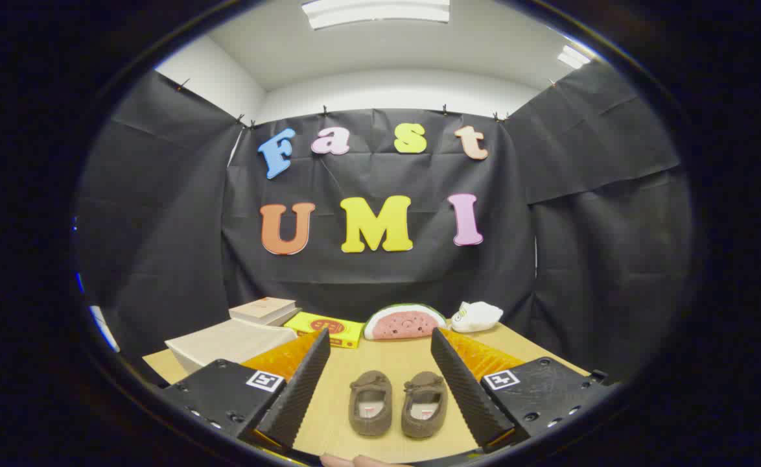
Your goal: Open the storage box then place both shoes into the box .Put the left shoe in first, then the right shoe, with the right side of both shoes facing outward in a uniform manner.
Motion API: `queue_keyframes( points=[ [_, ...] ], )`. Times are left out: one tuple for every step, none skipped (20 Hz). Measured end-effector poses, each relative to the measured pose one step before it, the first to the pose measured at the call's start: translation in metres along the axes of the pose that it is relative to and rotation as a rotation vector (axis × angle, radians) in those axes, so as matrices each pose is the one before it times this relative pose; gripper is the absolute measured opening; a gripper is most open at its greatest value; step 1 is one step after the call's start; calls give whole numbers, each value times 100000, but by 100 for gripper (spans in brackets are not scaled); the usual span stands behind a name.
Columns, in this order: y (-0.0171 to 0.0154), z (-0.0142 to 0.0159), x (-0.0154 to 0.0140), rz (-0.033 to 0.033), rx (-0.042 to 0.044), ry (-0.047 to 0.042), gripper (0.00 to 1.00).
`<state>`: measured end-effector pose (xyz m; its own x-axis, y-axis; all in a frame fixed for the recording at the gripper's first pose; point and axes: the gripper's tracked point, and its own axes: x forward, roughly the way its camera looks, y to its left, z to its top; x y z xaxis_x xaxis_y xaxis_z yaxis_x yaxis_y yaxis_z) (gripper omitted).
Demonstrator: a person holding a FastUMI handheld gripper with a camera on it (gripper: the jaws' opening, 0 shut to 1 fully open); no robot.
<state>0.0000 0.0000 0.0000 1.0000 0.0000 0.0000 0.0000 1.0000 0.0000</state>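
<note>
Two small brown slipper shoes stand side by side on the wooden table, toes pointing away from me: the left shoe and the right shoe. They lie between my fingers, low in the gap. My gripper is open wide, its ribbed black fingers spread on either side of the pair and touching neither. The beige storage box sits shut on the table beyond my left finger, its lid down.
A tan book rests behind the box. A yellow flat carton, a watermelon-slice plush and a white soft toy line the table's back edge. A fingertip shows below the shoes.
</note>
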Motion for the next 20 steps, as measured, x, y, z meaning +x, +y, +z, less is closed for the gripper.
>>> queue_keyframes(
  points=[
    [371,-22,-75,276,-471,59,96],
    [280,80,18,148,-557,59,96],
    [256,39,-6,184,-453,-108,96],
    [227,-111,44,241,-414,172,96],
    [242,-126,69,480,-278,563,96],
    [363,-202,217,937,-39,633,96],
    [212,-122,6,786,177,721,96],
    [-22,-183,182,381,307,630,96],
    [-94,-60,88,-37,173,491,96],
    [-167,-148,181,-424,71,661,96],
    [-230,-144,200,-487,194,651,96],
    [-146,-147,163,-470,484,503,96],
    [-247,-97,229,-467,493,645,96],
    [-135,-254,226,-269,584,847,96],
    [-73,-161,233,-37,826,874,96],
    [1,-269,389,136,979,1059,96],
    [98,-266,446,575,1125,1275,96],
    [536,-423,467,2188,1561,2185,95],
    [844,-410,586,3538,1382,2310,95],
    [537,-152,666,2638,1122,2024,95]
  ],
)
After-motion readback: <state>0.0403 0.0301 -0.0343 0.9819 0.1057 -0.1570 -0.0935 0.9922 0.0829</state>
